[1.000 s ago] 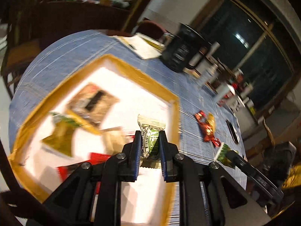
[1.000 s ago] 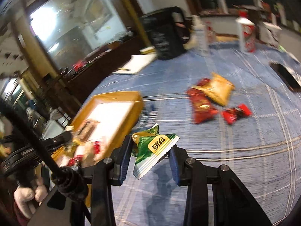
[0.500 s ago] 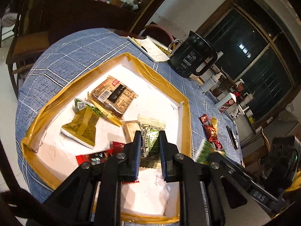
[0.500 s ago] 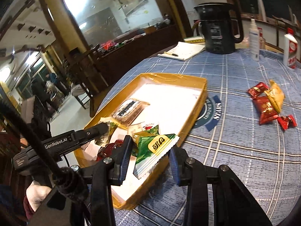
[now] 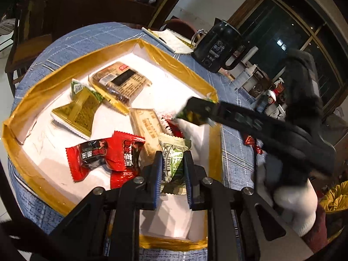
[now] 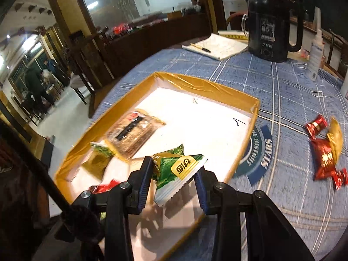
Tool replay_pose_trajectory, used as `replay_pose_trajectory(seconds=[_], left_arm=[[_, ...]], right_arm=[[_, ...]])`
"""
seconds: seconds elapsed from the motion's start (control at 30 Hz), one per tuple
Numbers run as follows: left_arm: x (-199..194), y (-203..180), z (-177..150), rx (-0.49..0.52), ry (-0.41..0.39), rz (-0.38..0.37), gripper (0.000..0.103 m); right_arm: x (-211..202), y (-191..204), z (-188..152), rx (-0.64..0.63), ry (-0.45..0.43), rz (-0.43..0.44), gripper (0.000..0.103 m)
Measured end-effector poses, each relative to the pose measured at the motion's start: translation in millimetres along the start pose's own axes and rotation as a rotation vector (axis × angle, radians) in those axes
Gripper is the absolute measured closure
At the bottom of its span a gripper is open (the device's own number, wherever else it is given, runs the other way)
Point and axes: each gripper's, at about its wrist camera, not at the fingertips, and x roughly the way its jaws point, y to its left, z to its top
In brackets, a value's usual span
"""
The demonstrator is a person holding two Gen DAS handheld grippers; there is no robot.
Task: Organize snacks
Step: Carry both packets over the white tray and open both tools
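A shallow box [image 5: 39, 91] with yellow-taped walls and a white floor lies on the blue checked tablecloth; it also shows in the right wrist view [image 6: 208, 87]. It holds several snack packets: a brown one [image 5: 121, 82], a gold-green one [image 5: 80, 111], red ones [image 5: 108, 154]. My left gripper [image 5: 173, 165] is shut on a pale green-printed packet [image 5: 174, 161] low over the box's near side. My right gripper [image 6: 173, 174] is shut on a green and yellow packet [image 6: 176, 171] above the box; it reaches in from the right in the left wrist view [image 5: 195, 111].
Red and gold snack packets [image 6: 326, 148] lie loose on the cloth right of the box. A black kettle [image 6: 271, 24], a notebook with a pen [image 6: 217, 45] and a white bottle [image 6: 315, 50] stand at the far edge. Chairs stand beyond the table.
Both grippers have moved over the box with their packets. The right gripper has come from the loose snacks to above the box's white floor. The left one has sunk closer to the floor.
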Motion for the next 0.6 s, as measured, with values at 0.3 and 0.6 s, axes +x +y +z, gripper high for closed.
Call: replay_pose_trajectory(seconds=[0.3,0.6], left_arm=[[-11,0,1,-0.022,-0.009,-0.019,0.049],[-43,-34,-15,0.006,-0.093,-0.036,0.016]], right_arm=[[22,-16,8,0.068,-0.007,0.061,0.058],[-51,-27,-27,0.12,-0.136,0.08,0.058]])
